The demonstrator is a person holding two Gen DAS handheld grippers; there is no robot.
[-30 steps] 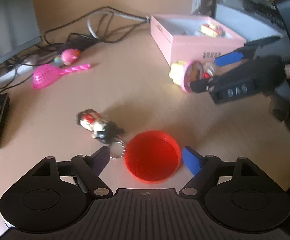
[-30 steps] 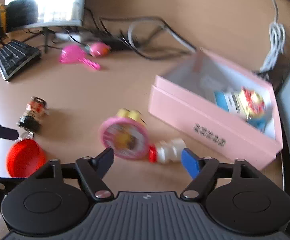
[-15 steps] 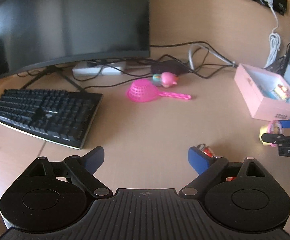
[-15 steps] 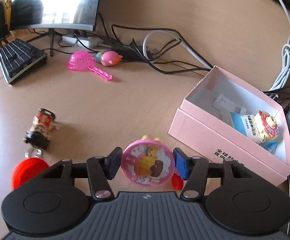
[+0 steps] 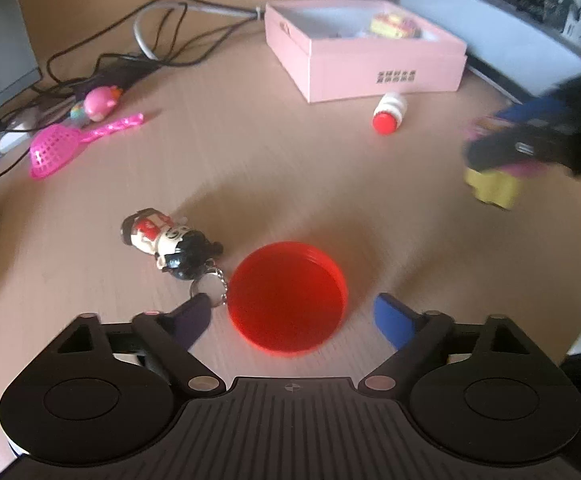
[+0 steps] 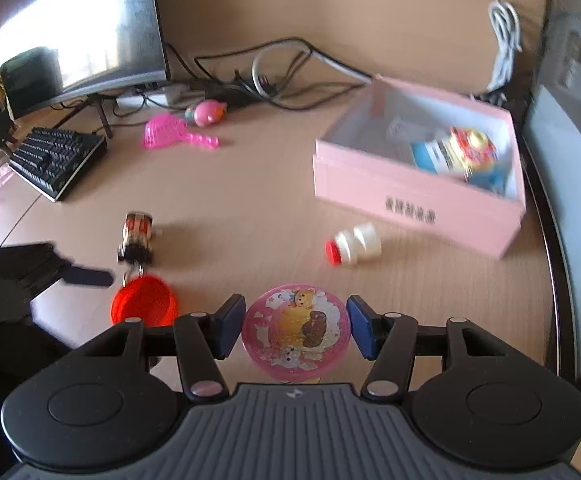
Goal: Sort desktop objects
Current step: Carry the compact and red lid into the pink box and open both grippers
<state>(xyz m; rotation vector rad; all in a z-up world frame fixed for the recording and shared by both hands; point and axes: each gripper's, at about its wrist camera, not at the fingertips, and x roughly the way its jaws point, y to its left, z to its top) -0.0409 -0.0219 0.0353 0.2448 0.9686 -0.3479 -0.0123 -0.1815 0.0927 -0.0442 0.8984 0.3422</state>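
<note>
Desktop toys lie scattered across the tan wooden worktop (image 6: 250,200), and two are in play. The round pink plastic toy with a cartoon bear on its face (image 6: 296,330) sits between the blue pads of the right hand-held gripper (image 6: 296,330), which is pinched on its rim at a middling width and carries it clear of the surface. It looks light, hard and smooth, so the curved rim is the place to hold and could slip if the pads sit off centre.

The left hand-held gripper (image 5: 290,318) stands wide with its jaws closing around the shallow red translucent plastic lid (image 5: 286,298), which lies flat on the worktop; the pads are not yet on it. It looks thin, stiff and low-sided, so I judge the grip must go across its edge, close to the surface.

The left view shows a small black-and-red figurine keychain (image 5: 168,246), its ring just beside the lid, and a yellow base under the pink toy. The right view alone looks into the open pink cardboard box (image 6: 418,196), where colourful toys already lie, with a small white bottle with a red cap (image 6: 354,246) near it.
</note>
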